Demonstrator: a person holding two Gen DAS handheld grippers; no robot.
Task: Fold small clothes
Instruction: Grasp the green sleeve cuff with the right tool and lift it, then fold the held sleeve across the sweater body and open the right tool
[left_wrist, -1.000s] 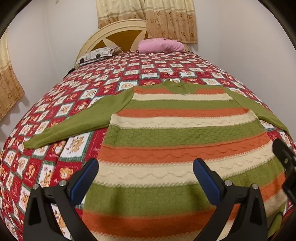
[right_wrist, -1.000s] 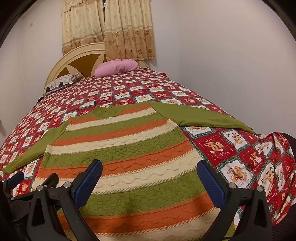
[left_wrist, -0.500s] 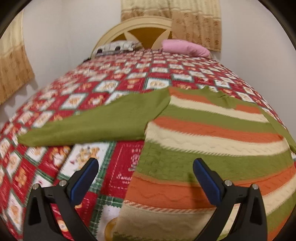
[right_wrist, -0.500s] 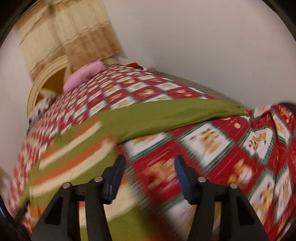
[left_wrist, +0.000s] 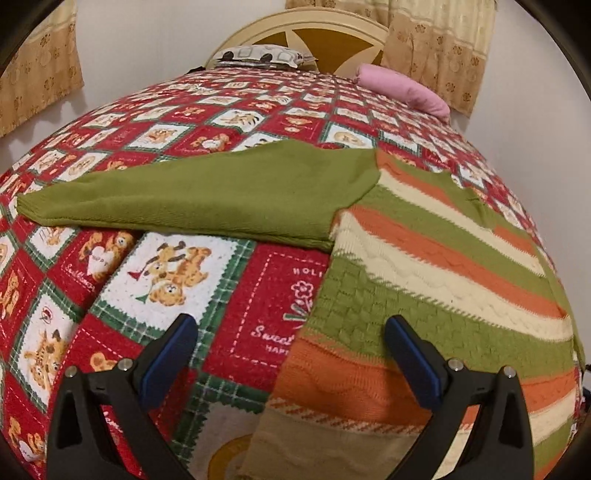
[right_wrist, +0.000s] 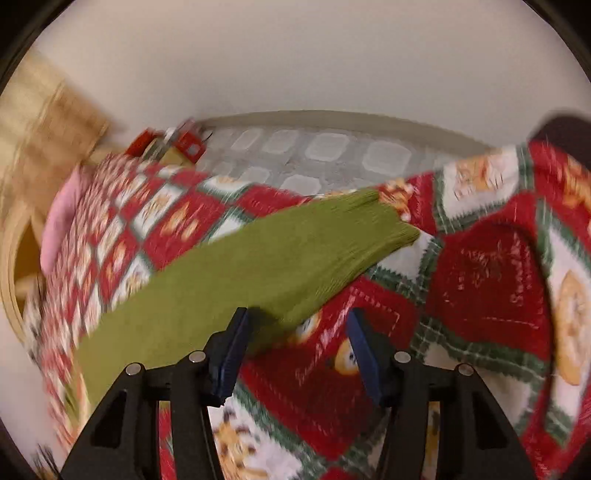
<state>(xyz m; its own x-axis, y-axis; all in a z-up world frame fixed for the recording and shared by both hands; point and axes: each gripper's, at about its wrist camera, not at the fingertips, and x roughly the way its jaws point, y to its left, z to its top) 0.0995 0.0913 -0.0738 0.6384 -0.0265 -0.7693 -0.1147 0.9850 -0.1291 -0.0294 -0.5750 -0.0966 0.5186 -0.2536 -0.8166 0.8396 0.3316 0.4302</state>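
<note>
A knitted sweater (left_wrist: 424, 258) with green, orange and cream stripes lies flat on the bed. Its green left sleeve (left_wrist: 203, 195) stretches out to the left. My left gripper (left_wrist: 290, 325) hovers open and wide over the sweater's left side edge, one finger above the bedspread and the other above the knit. In the blurred right wrist view, the green right sleeve (right_wrist: 258, 266) runs up to its cuff (right_wrist: 388, 221) near the bed's edge. My right gripper (right_wrist: 298, 317) is open about halfway, just above the sleeve's lower edge, with nothing pinched between its pads.
The red, white and green patchwork bedspread (left_wrist: 166, 288) covers the whole bed. A pink pillow (left_wrist: 402, 88) and a patterned pillow (left_wrist: 258, 55) lie by the cream headboard (left_wrist: 314, 33). Beyond the bed's right edge is tiled floor (right_wrist: 332, 151) with red items (right_wrist: 188, 142).
The left gripper shifted left and down, from the hem's middle to the sweater's left edge. The right gripper swung right to the right sleeve, rolled, and its jaws narrowed.
</note>
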